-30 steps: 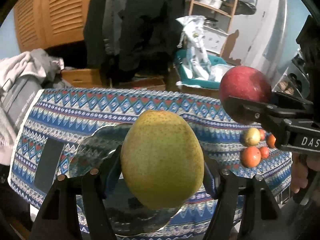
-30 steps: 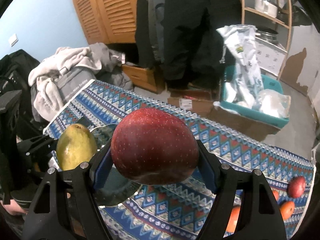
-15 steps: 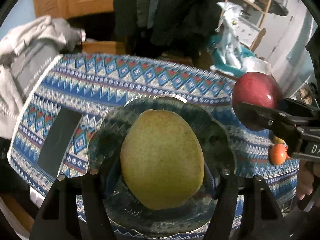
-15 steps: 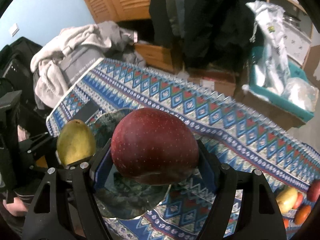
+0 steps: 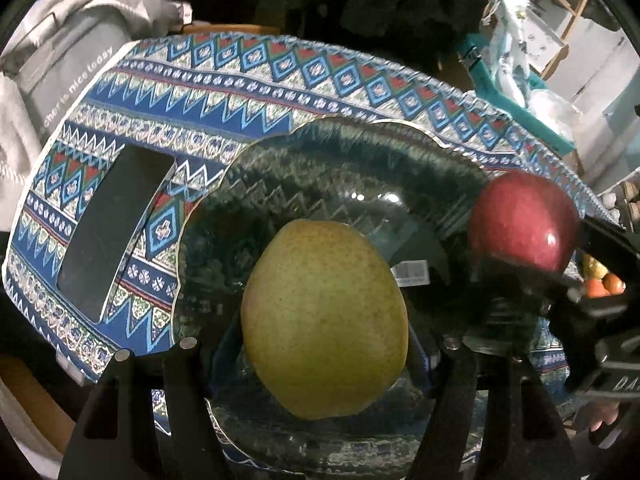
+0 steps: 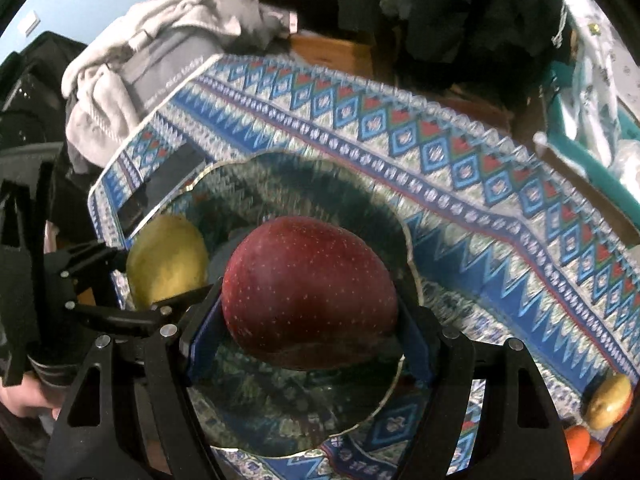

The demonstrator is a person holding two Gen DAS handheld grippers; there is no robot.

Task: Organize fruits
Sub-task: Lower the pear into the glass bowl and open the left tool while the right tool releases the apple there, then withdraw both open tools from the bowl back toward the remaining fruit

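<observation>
The left gripper (image 5: 324,344) is clamping a yellow-green pear (image 5: 324,320) between its fingers (image 5: 188,360), and the pear is hanging over the glass plate (image 5: 360,152), near the plate's near-left part. The right gripper (image 6: 310,332) is clamping a red apple (image 6: 308,292) in the same way, and the apple is hanging over the plate's middle in the right wrist view; whether either fruit is touching the glass cannot be told. In the left wrist view the apple (image 5: 524,224) is sitting to the right of the pear, well apart from it, with the right gripper's body reaching in from the right edge. The plate is lying on a patterned cloth (image 5: 240,80) that is covering the bench, and a black phone (image 5: 112,228) is lying just beside the plate's left rim. Further fruit is resting on the cloth toward the far right: a small yellow pear (image 6: 608,402) with oranges (image 6: 580,448) just beside it. A grey garment (image 6: 160,52) is piled beyond the bench's left end.
</observation>
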